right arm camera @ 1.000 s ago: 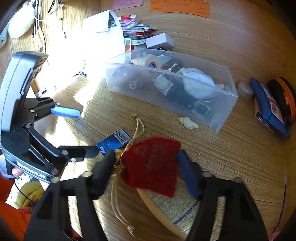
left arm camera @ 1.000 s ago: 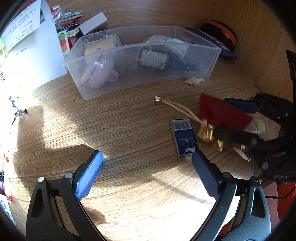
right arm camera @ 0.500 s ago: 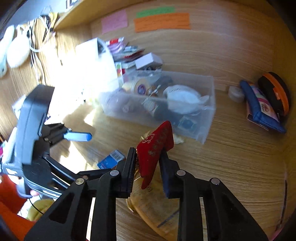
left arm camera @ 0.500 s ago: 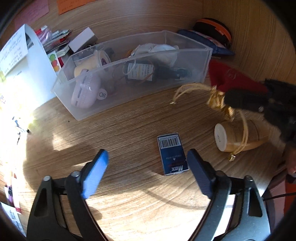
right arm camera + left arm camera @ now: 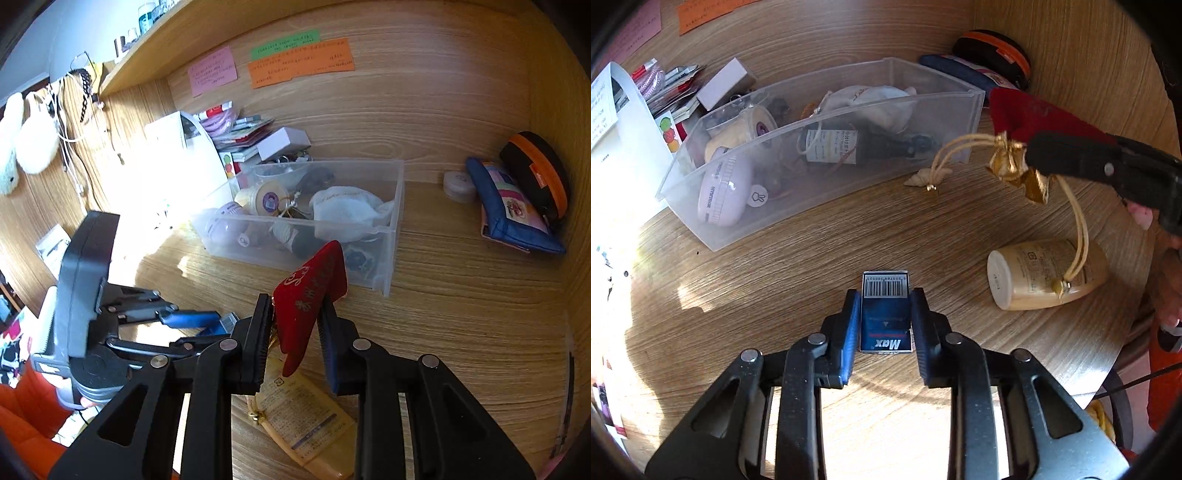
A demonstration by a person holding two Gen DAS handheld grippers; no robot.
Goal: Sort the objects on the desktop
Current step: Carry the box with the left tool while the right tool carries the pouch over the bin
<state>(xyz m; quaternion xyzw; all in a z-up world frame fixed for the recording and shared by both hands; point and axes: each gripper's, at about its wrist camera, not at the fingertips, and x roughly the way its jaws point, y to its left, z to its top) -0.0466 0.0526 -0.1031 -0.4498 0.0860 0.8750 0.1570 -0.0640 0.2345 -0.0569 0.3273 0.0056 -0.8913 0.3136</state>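
My left gripper (image 5: 885, 295) is shut on a small blue staple box (image 5: 885, 314) with a barcode, which lies on the wooden desk. My right gripper (image 5: 295, 306) is shut on a red drawstring pouch (image 5: 314, 291) with gold cords and holds it in the air near the right end of a clear plastic bin (image 5: 391, 229). In the left wrist view the pouch (image 5: 1034, 114) hangs beside the bin (image 5: 827, 177), its cords dangling. The bin holds a white cloth bag, a dark bottle, a cream jar and a pale round case.
A cream bottle (image 5: 1049, 273) lies on its side at the right, under the pouch cords. A small shell (image 5: 923, 179) lies in front of the bin. A blue pouch (image 5: 509, 210) and an orange-black case (image 5: 535, 170) sit in the back right corner. Papers and boxes are stacked at the back left.
My left gripper has moved forward and closed on the staple box. My right gripper has lifted the red pouch off the desk and carried it toward the bin's right end.
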